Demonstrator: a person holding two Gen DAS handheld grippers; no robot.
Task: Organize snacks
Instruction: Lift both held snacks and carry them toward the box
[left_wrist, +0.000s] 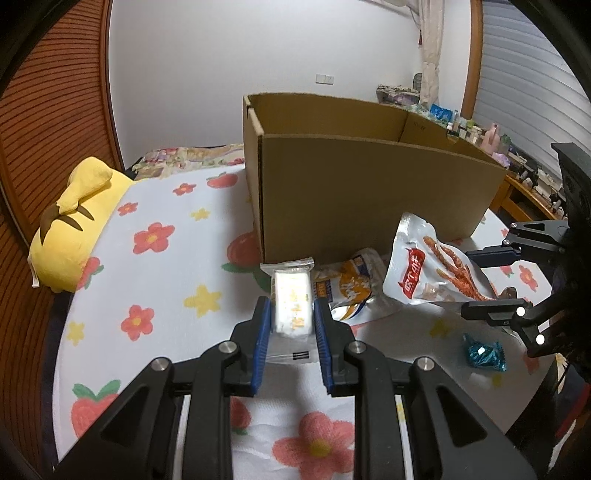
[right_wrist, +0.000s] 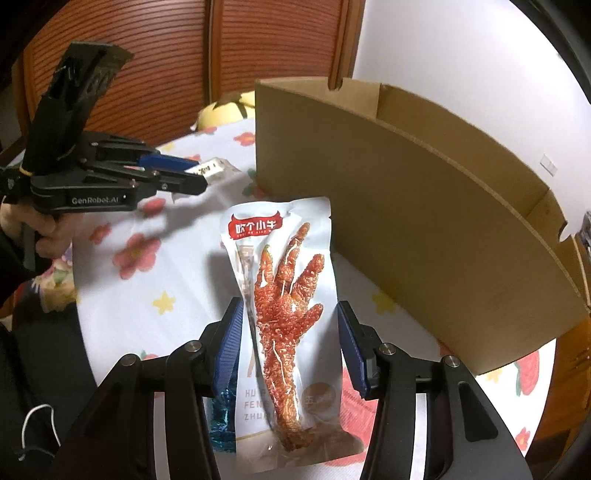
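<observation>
My left gripper (left_wrist: 291, 314) is shut on a white wrapped cake (left_wrist: 291, 302) and holds it above the flowered bed sheet, just in front of the open cardboard box (left_wrist: 369, 195). My right gripper (right_wrist: 290, 336) is shut on a chicken-foot snack pouch (right_wrist: 284, 306), lifted and tilted toward the box (right_wrist: 424, 229). In the left wrist view the pouch (left_wrist: 424, 273) and the right gripper (left_wrist: 491, 280) show at the right. A silver and orange snack bag (left_wrist: 351, 288) lies beside the box. A blue foil candy (left_wrist: 484, 354) lies on the sheet.
A yellow plush pillow (left_wrist: 74, 225) lies at the left by the wooden headboard (left_wrist: 48, 122). A cluttered wooden shelf (left_wrist: 517, 162) stands behind the box at the right. The left gripper (right_wrist: 184, 173) with the cake shows in the right wrist view.
</observation>
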